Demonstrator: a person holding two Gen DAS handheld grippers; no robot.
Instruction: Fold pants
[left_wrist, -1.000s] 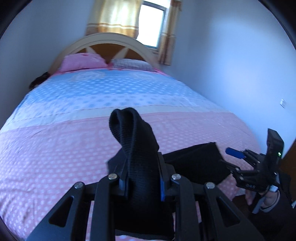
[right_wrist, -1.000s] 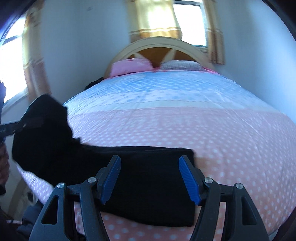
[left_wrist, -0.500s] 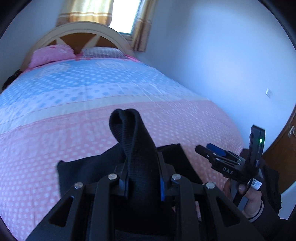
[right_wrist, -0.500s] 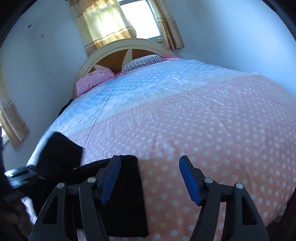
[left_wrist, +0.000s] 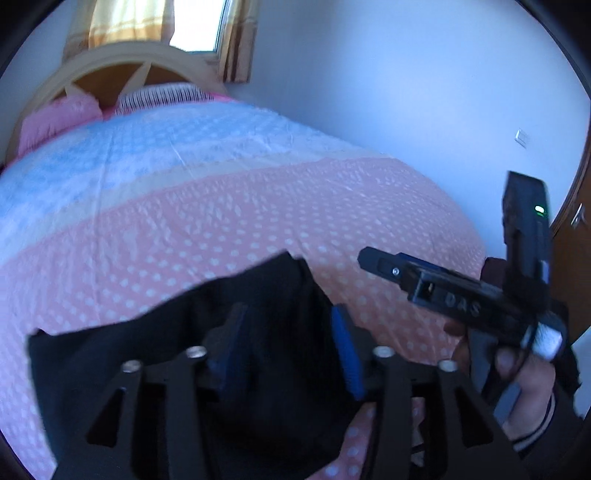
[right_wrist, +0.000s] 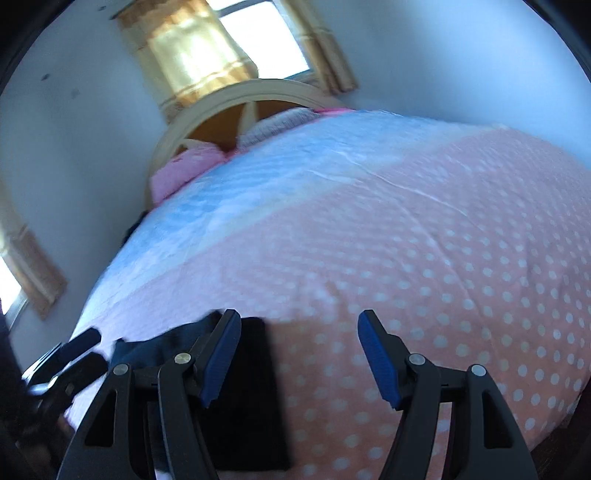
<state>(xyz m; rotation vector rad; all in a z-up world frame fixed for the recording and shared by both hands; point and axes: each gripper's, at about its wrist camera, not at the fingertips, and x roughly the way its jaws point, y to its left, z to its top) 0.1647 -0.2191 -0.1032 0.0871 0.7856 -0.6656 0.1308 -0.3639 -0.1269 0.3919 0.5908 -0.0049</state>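
The black pants lie folded on the pink dotted bedspread near the bed's front edge. My left gripper is open just above them, with nothing between its blue pads. My right gripper is open and empty, with its left finger over the right end of the pants. In the left wrist view the right gripper is held in a hand at the right, above the bed's edge. The left gripper shows at the far left of the right wrist view.
The bed has a blue dotted band further back, two pillows and a curved wooden headboard. A curtained window is behind it. A wall runs along the right side, with a wooden door at far right.
My left gripper has opened and let go of the pants fold, which now lies flat on the bed. My right gripper has stayed open and swung to the right.
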